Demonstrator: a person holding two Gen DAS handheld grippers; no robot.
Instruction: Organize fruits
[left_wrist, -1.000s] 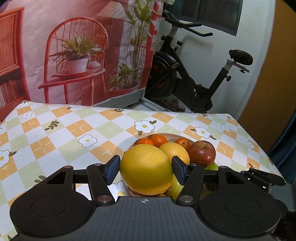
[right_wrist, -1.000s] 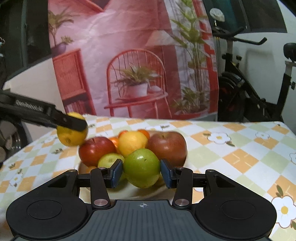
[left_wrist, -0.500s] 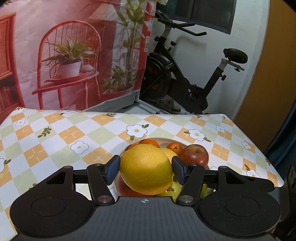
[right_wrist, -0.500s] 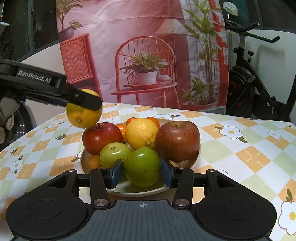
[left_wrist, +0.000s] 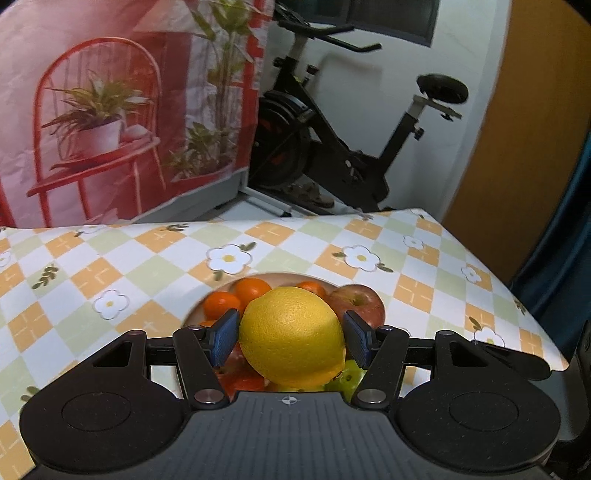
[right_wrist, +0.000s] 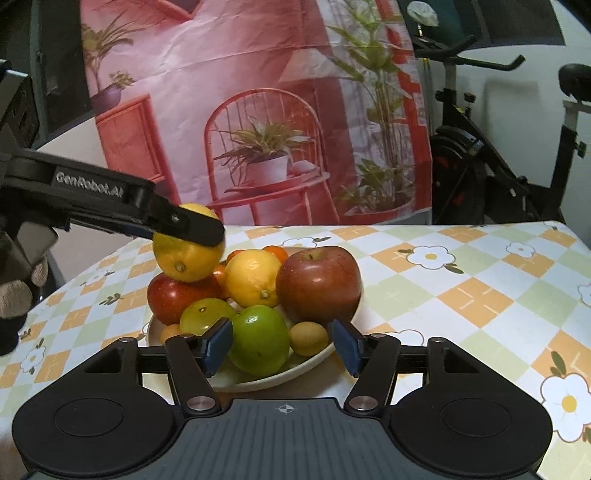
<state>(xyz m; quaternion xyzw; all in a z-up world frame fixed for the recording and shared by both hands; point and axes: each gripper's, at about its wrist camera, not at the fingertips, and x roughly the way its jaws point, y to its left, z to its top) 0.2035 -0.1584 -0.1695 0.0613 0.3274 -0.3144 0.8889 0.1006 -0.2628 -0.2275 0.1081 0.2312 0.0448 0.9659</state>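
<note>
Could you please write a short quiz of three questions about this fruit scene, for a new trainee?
1. True or false: the left gripper holds a yellow lemon above the plate.
2. Which fruit sits between the fingers of the right gripper? A. red apple B. green apple C. tangerine
3. Fill the gap: on the plate, the second lemon lies between two red ____.

Key
1. True.
2. B: the green apple rests on the plate; the jaws are opening, the right pad clear of it.
3. apples.
</note>
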